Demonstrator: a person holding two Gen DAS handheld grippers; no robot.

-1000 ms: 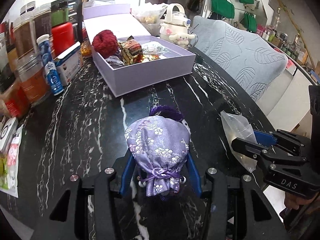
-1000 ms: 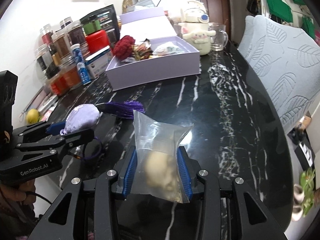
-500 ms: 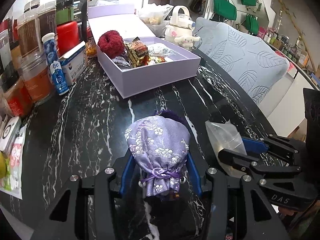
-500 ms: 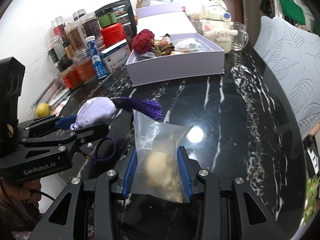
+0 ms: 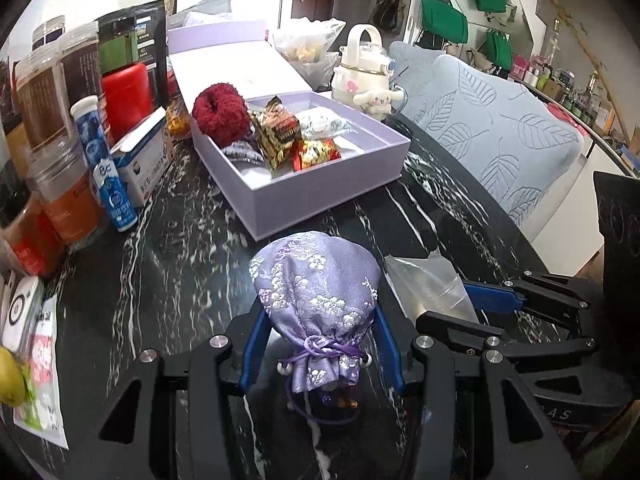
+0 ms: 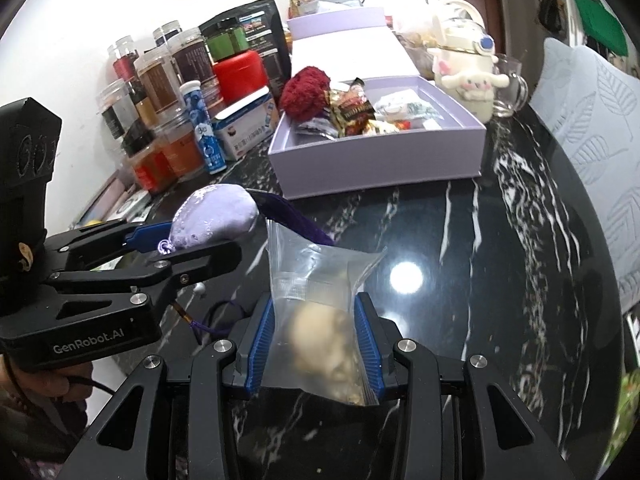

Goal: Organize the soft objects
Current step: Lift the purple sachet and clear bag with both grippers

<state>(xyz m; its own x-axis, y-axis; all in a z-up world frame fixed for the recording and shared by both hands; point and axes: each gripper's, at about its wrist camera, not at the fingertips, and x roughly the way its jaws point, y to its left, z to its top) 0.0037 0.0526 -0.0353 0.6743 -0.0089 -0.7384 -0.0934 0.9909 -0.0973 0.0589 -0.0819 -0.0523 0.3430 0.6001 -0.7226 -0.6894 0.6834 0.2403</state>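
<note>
We carry one lilac pouch (image 5: 316,292), clamped in our left gripper (image 5: 318,344), and one clear bag (image 6: 320,320), pinched in our right gripper (image 6: 316,340); both hang above the marble table (image 6: 460,240). The lavender box (image 5: 320,196) at twelve o'clock already holds one red scrunchie (image 5: 220,114) and several packets, so two placements seem left.

Clear bag (image 6: 320,300) in right hand-held gripper (image 6: 316,344) w/ pads clamped

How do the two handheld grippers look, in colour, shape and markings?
Both the left gripper and the right gripper are black angular frames with silver bolts and ribbed blue pads. The left one's side reads "GenRobot.AI" and a dark cable leaves its handle.
</note>
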